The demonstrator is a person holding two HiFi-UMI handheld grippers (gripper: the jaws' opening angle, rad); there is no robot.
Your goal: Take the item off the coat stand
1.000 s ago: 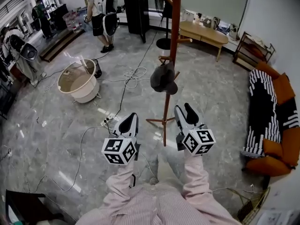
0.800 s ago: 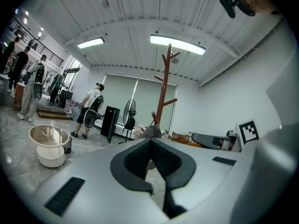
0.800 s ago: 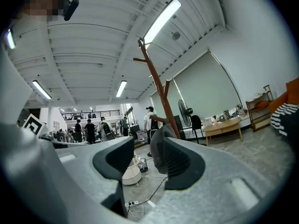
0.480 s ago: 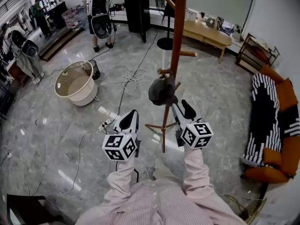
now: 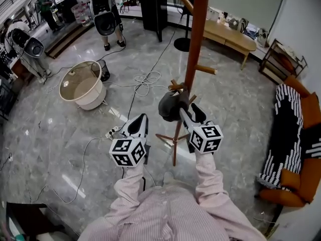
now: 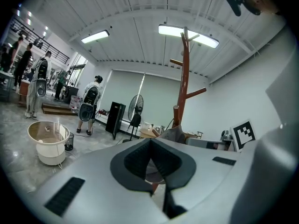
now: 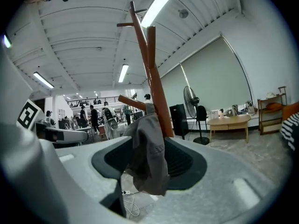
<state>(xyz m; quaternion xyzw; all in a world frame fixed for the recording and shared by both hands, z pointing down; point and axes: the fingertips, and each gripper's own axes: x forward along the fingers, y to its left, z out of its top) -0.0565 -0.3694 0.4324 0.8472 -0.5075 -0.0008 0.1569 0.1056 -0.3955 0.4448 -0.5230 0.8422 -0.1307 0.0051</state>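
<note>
The left gripper (image 5: 139, 120) is nearest. Its jaws are only a little apart, with nothing in them. The right gripper (image 5: 191, 110) reaches further out — its jaws have just been opening and now stand wide. The grey hat (image 5: 171, 104) hangs between them, not squeezed yet. The hat hangs low on the brown coat stand (image 5: 194, 54). It looks soft, light and floppy — best to pinch its hanging cloth edge, then lift it up and away.
</note>
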